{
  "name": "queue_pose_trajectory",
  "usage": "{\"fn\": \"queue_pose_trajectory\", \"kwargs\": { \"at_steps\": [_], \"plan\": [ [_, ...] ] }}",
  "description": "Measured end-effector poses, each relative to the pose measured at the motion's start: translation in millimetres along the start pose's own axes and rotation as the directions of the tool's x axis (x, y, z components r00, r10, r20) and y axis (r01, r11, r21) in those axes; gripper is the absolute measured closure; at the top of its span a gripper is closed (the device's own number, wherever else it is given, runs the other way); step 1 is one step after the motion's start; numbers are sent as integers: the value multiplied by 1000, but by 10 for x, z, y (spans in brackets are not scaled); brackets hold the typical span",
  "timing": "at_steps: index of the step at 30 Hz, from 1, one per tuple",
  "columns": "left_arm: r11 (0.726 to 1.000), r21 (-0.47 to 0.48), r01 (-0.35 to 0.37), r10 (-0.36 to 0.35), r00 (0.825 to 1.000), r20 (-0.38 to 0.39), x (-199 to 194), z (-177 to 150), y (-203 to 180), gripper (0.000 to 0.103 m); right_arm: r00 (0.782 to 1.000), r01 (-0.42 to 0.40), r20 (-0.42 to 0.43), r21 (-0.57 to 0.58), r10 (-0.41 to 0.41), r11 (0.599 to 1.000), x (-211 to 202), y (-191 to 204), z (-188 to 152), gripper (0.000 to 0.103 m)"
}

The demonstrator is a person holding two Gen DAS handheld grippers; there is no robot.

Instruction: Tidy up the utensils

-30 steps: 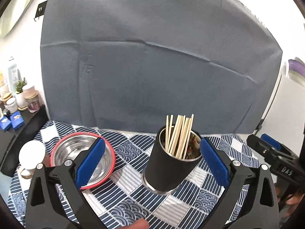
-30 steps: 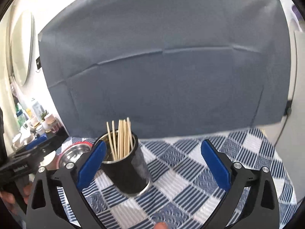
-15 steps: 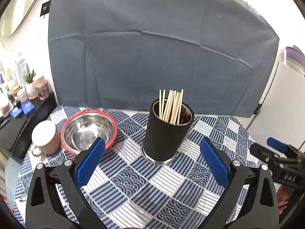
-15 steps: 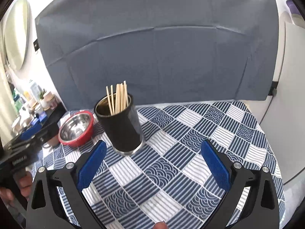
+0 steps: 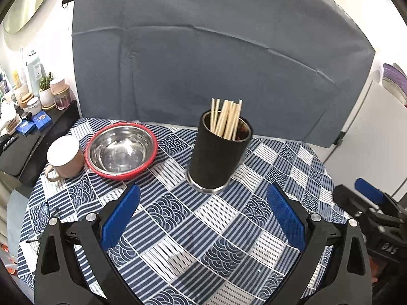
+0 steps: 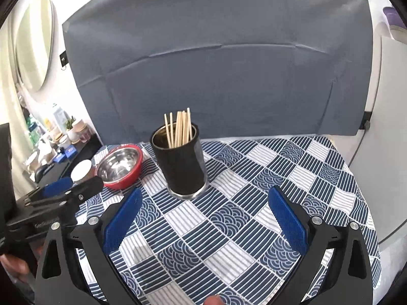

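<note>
Chopsticks (image 5: 227, 118), roughly eight or nine pale wooden sticks, though the bundle overlaps too much for a sure count, stand upright in one black holder (image 5: 218, 157) on the blue-and-white patterned tablecloth (image 5: 178, 228). Going left to right from the left tongs (image 5: 203, 225): one beige mug (image 5: 65, 156) sits ahead and far to the left, touching or just beside one steel bowl with a red rim (image 5: 121, 150); the holder stands ahead, slightly right of the gap's centre; the right tongs (image 5: 368, 203) show at the right edge. The left tongs are spread wide with nothing between the blue pads. From the right tongs (image 6: 204, 218), also spread wide and empty, the left tongs (image 6: 57, 193) appear at left, then mug (image 6: 82, 170), bowl (image 6: 120, 165), and holder (image 6: 180, 162) ahead, left of centre. Compared with a second ago, both tongs have drawn back and risen: the holder, then between the left pads, now lies well beyond them.
</note>
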State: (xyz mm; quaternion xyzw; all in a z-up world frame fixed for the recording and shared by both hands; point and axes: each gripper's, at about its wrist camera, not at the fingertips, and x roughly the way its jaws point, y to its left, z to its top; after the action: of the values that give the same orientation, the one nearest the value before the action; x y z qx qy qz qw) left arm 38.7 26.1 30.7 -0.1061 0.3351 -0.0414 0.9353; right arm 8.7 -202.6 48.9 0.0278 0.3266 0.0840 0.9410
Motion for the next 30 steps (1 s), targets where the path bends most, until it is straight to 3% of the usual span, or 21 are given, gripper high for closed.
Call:
{"fn": "queue_pose_trajectory", "kwargs": {
  "at_steps": [11, 30],
  "plan": [
    [998, 26, -59, 59, 998, 9, -82, -47, -37, 6, 997, 63, -40, 16, -63, 998, 66, -37, -79, 8],
    [997, 37, -62, 63, 998, -26, -83, -103, -60, 6, 997, 31, -72, -1, -31, 1000, 133, 14, -110, 8]
  ]
}}
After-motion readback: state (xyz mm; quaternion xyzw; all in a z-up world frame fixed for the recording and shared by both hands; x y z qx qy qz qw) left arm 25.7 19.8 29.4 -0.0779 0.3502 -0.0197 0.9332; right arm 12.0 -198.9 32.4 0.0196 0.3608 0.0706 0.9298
